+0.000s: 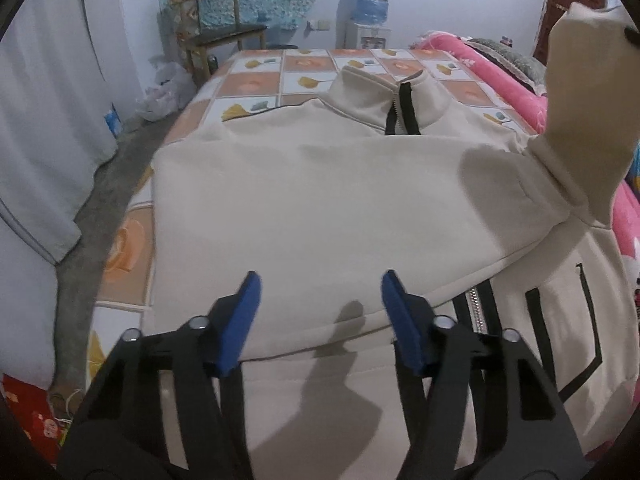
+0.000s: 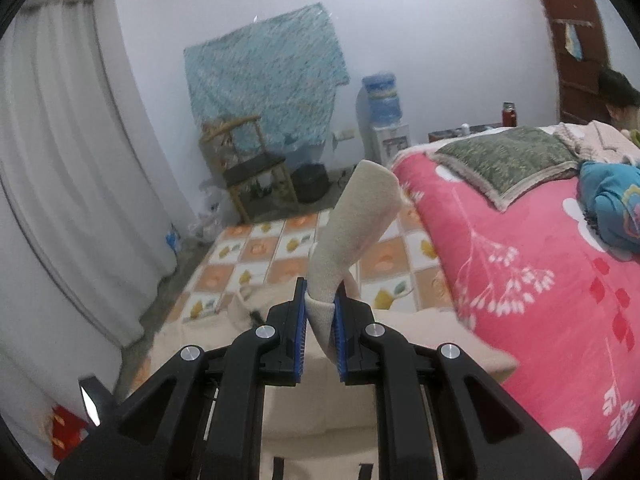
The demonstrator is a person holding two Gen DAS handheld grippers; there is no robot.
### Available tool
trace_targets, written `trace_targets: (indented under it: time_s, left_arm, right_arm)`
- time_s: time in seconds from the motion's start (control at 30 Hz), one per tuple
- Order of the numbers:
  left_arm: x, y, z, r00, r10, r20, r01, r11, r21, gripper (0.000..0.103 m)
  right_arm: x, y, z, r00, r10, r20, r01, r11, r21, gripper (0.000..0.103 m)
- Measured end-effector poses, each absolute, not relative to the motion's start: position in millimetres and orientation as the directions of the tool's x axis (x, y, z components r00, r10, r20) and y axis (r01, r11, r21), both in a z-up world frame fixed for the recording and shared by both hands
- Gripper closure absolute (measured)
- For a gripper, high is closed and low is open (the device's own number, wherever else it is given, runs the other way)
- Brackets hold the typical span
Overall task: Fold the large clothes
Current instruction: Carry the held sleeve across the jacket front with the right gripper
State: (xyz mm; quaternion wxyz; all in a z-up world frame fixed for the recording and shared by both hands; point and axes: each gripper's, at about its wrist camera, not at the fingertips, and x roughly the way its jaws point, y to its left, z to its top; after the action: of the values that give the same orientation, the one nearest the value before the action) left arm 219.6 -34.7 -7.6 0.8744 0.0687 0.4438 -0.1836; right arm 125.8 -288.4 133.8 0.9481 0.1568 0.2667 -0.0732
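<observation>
A cream zip-up jacket lies spread on a checked bedsheet, its left side folded over the body. Its collar with the black zipper points to the far end. My left gripper hovers open above the folded panel near the hem, with nothing between its blue pads. At the right of the left wrist view, one sleeve is lifted off the bed. My right gripper is shut on that sleeve near the cuff, which stands up past the fingers. The jacket body lies below.
A pink flowered blanket with a green pillow covers the bed's right side, where a person sits at the far edge. A wooden chair, water dispenser and white curtain border the grey floor on the left.
</observation>
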Motion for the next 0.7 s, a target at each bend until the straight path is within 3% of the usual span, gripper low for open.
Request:
trace_targets:
  time_s: [0.1, 0.27, 0.53, 0.6, 0.67, 0.7]
  left_arm:
    - [222, -35, -13, 0.520, -0.274, -0.809, 0.390, 0.919, -0.061, 0.061]
    - [225, -30, -23, 0.490, -0.281, -0.825, 0.387, 0.919, -0.083, 0.070]
    - [221, -8, -15, 0.494, -0.307, -0.813, 0.372, 0.920, -0.122, 0.075]
    - [221, -2, -11, 0.493, -0.320, -0.809, 0.374, 0.917, -0.136, 0.075]
    - [221, 4, -6, 0.484, -0.342, -0.805, 0.376, 0.913, -0.161, 0.075]
    - [222, 6, -4, 0.473, -0.360, -0.804, 0.382, 0.906, -0.182, 0.075]
  right_arm:
    - [135, -265, 116, 0.826, -0.039, -0.562, 0.202, 0.952, 0.231, 0.091]
    - [153, -222, 82, 0.787, -0.024, -0.617, 0.163, 0.972, 0.170, 0.091]
    - [181, -146, 10, 0.715, -0.010, -0.699, 0.052, 0.998, 0.039, 0.089]
    - [184, -137, -7, 0.681, 0.032, -0.731, 0.010, 0.999, 0.053, 0.084]
    - [186, -130, -27, 0.615, 0.120, -0.779, -0.051, 0.992, 0.113, 0.060]
    - [187, -129, -33, 0.594, 0.150, -0.791, -0.064, 0.988, 0.139, 0.056]
